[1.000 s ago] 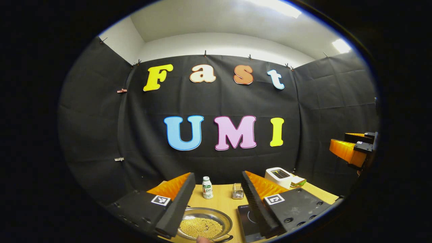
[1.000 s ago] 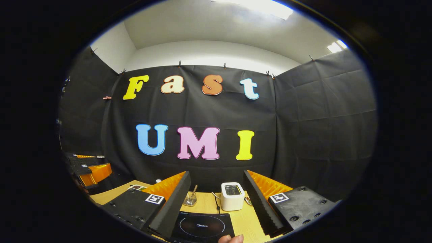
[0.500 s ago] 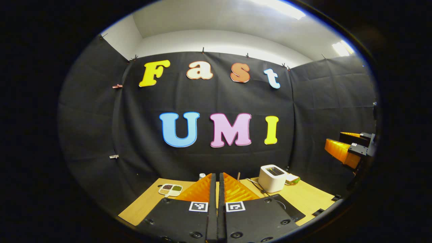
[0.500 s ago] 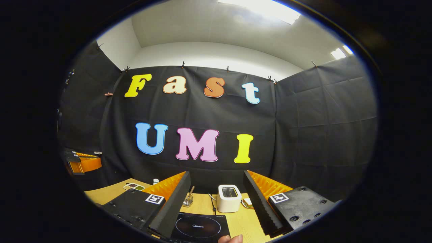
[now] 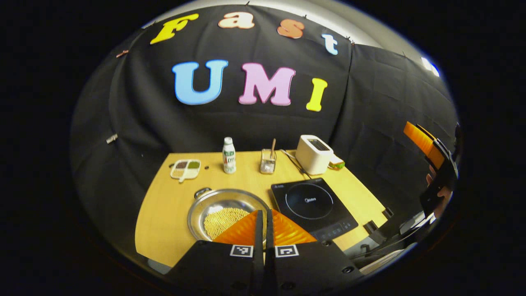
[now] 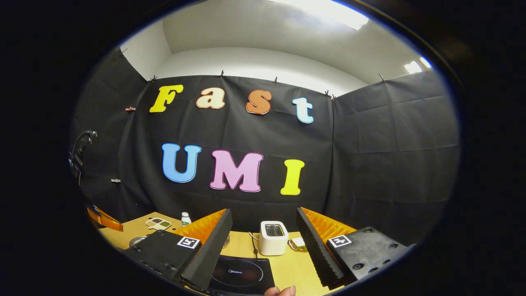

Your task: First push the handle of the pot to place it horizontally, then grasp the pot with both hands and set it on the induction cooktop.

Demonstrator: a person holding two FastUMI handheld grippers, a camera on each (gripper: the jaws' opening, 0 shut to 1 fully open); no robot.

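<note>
A steel pot [image 5: 224, 207] holding yellow grains sits on the wooden table [image 5: 164, 213], left of the black induction cooktop [image 5: 312, 203]. One loop handle [image 5: 202, 192] points to the far left; the pot's near rim is hidden behind my fingers. My left gripper [image 5: 263, 213] is shut and empty, held above the pot's near side. My right gripper [image 6: 264, 213] is open and empty, raised over the near edge of the cooktop [image 6: 240, 274]. The right gripper [image 5: 429, 146] also appears at the far right of the left gripper view. A sliver of the pot [image 6: 137, 241] shows at the left.
Along the back of the table stand a white toaster [image 5: 314, 154], a glass jar with a stick [image 5: 268, 161], a small bottle [image 5: 229, 155] and a divided dish [image 5: 185, 168]. A cord runs behind the toaster. A thumb [image 6: 281, 291] shows at the bottom.
The left gripper went from open to shut, then rose and tilted down, so the whole table now shows. The right gripper stayed open and barely drifted.
</note>
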